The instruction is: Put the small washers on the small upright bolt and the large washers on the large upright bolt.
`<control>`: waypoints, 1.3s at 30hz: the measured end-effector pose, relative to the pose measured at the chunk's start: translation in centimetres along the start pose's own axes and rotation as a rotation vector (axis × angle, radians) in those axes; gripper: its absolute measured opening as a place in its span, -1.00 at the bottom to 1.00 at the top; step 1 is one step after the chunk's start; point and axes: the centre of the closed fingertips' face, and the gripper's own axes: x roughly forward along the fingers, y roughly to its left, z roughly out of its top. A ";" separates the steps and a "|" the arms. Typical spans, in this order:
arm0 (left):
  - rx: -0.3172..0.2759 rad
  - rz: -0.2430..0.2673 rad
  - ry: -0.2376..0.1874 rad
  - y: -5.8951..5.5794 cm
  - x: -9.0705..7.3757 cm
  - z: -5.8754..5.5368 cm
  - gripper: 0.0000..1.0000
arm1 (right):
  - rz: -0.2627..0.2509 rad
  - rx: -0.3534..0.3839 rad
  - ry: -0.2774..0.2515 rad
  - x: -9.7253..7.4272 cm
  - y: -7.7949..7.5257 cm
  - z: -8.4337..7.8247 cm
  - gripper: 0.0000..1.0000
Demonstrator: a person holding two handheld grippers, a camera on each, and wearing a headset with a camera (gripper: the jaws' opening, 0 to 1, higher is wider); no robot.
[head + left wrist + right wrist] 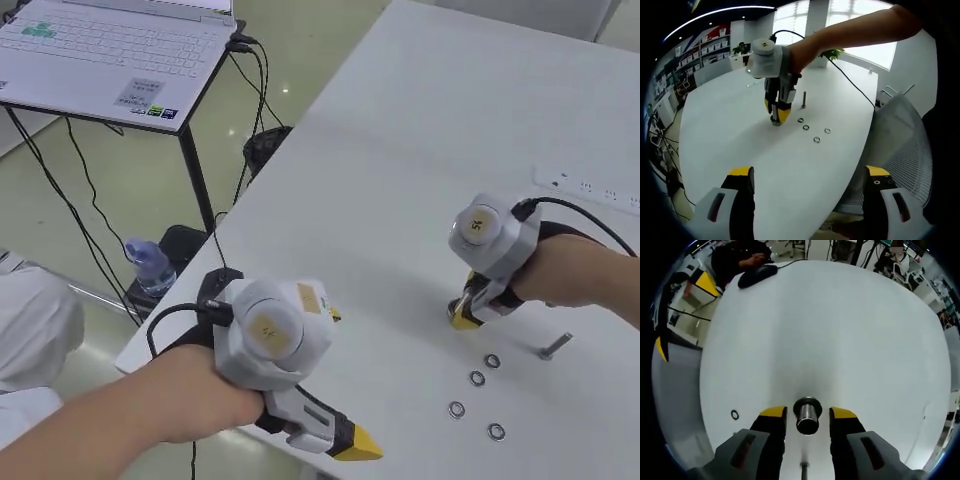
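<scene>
The large bolt [807, 415] stands upright on the white table [400, 180], and my right gripper [808, 413] is shut on it, pointing straight down. That right gripper [463, 318] [777, 116] touches the table left of the washers. Several small washers [477, 378] [811, 131] lie loose in a cluster, and one washer [735, 414] lies left of the jaws. The small bolt [555, 346] [803, 99] stands a little beyond them. My left gripper [358, 446] [808, 176] hovers wide open near the table's front edge, holding nothing.
A white power strip [590, 188] lies at the table's far right. Off the table's left edge [200, 270] stand a laptop [110, 50] on a stand, cables and a water bottle [150, 265] on the floor. A mesh chair [902, 135] is beside the table.
</scene>
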 end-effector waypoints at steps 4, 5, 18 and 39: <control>0.004 -0.002 -0.002 0.0 0.0 0.2 0.80 | -0.006 -0.018 -0.006 -0.8 -0.1 -0.2 -0.24; 0.006 -0.002 0.001 0.1 0.0 0.2 0.80 | -0.008 -0.017 -0.007 -1.0 -0.1 -0.3 -0.24; 0.014 -0.004 -0.005 0.2 -0.3 0.8 0.80 | -0.040 -0.032 -0.040 -4.6 0.1 -1.4 -0.26; 0.040 -0.007 0.008 -0.2 -0.3 1.4 0.78 | -0.025 -0.069 -0.103 -6.4 2.5 -4.3 -0.26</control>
